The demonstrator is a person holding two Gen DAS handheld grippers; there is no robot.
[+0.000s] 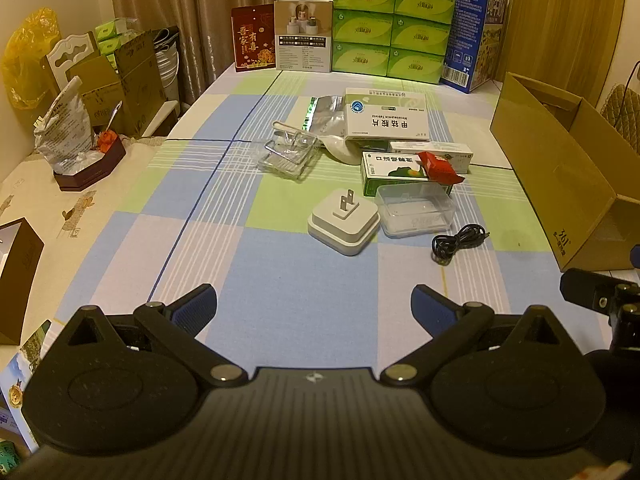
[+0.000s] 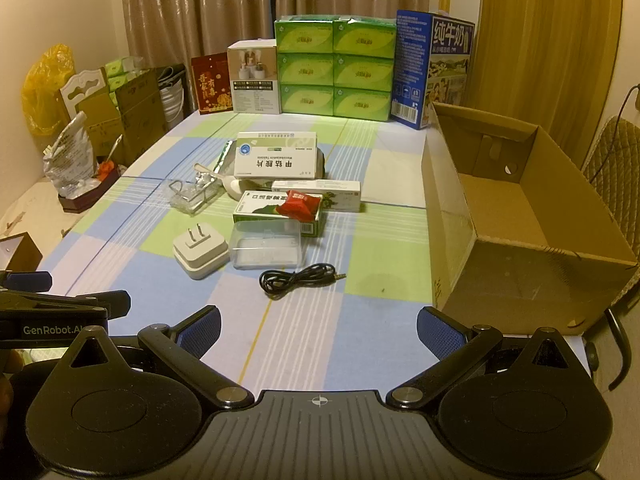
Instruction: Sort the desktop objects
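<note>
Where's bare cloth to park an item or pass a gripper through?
Free: the near strip between both open grippers, left gripper and right gripper, and the black cable; the left side beyond the white plug adapter; the gap between the medicine boxes and the cardboard box. Crowded: the centre cluster around the clear plastic box.

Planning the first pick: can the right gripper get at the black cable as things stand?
Probably yes. The right gripper is open, and only bare tablecloth lies between it and the black cable, which lies apart from the clear plastic box.
</note>
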